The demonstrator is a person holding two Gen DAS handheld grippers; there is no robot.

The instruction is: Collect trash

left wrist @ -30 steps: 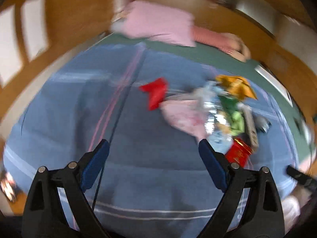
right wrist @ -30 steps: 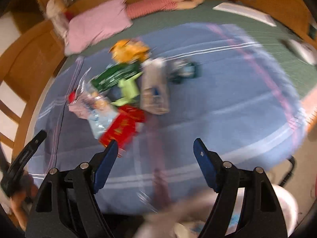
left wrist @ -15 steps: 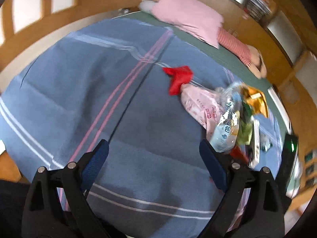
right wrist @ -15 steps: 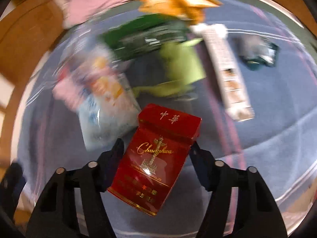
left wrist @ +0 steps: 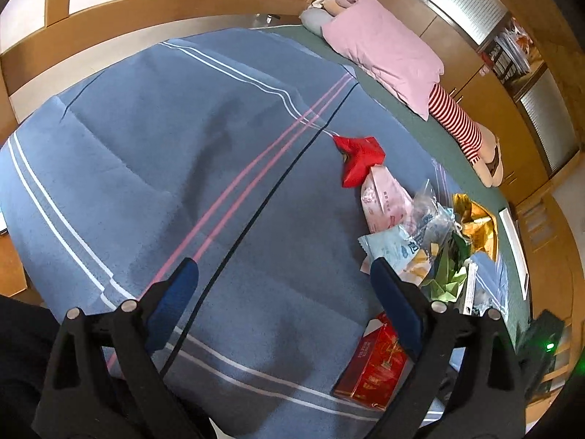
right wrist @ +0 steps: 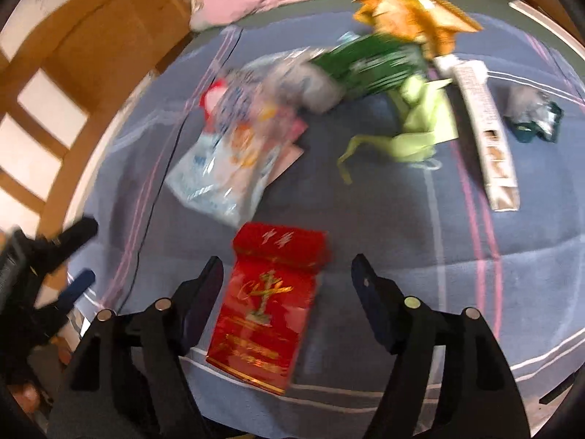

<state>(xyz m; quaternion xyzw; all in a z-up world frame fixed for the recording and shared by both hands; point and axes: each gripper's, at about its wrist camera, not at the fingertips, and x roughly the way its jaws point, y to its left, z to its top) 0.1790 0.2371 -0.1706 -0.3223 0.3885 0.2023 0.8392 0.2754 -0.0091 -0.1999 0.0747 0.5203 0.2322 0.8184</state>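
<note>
Half a second ago our right gripper (right wrist: pixel 287 274) pinched the red cigarette pack (right wrist: pixel 268 305); now its jaws are opening, pads clear, the pack lying between them on the blue blanket (right wrist: pixel 402 237). Only the left view shows the crumpled red wrapper (left wrist: pixel 360 159), while our left gripper (left wrist: pixel 283 280) hangs wide and empty.

One red cigarette pack (right wrist: pixel 268 303), one red wrapper (left wrist: pixel 360 159), one green packet (right wrist: pixel 369 66), one gold bag (right wrist: pixel 413 11), one long white box (right wrist: pixel 482 128), one pink pillow (left wrist: pixel 384 51).
</note>
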